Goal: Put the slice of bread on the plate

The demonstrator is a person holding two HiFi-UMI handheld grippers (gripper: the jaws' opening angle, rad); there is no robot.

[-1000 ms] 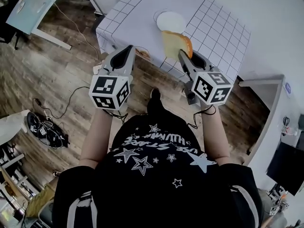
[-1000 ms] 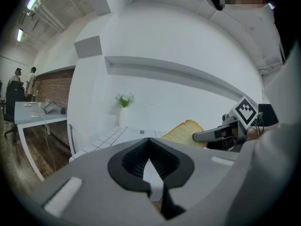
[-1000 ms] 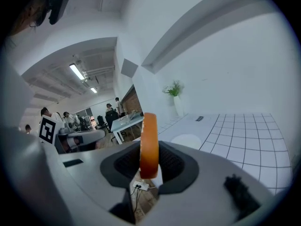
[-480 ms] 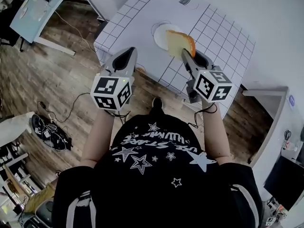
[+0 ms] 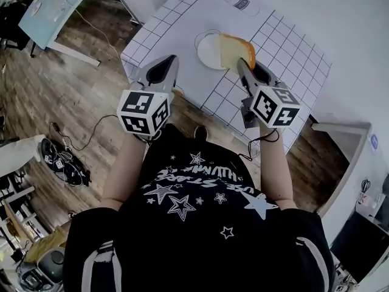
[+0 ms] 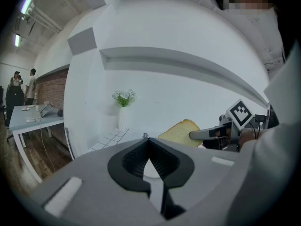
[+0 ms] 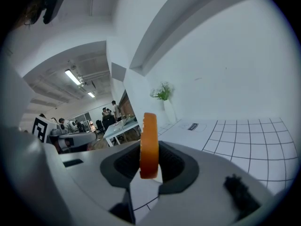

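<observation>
In the right gripper (image 5: 242, 69), right of centre in the head view, grips the slice of bread (image 5: 234, 52) upright, orange crust pinched edge-on between the jaws. Keeps the left gripper (image 5: 163, 72) at centre left, jaws together on nothing, tip over the near edge of the gridded table (image 5: 170, 29). Has carried the slice up the frame since a second ago: then below the white plate (image 5: 208, 48), now overlapping the plate's right rim. Cannot tell whether touching the plate. Has brought both grippers further in over the table as well. Farther off, at left of centre in the left gripper view, shows a vase of flowers (image 6: 122, 108) against the white wall.
</observation>
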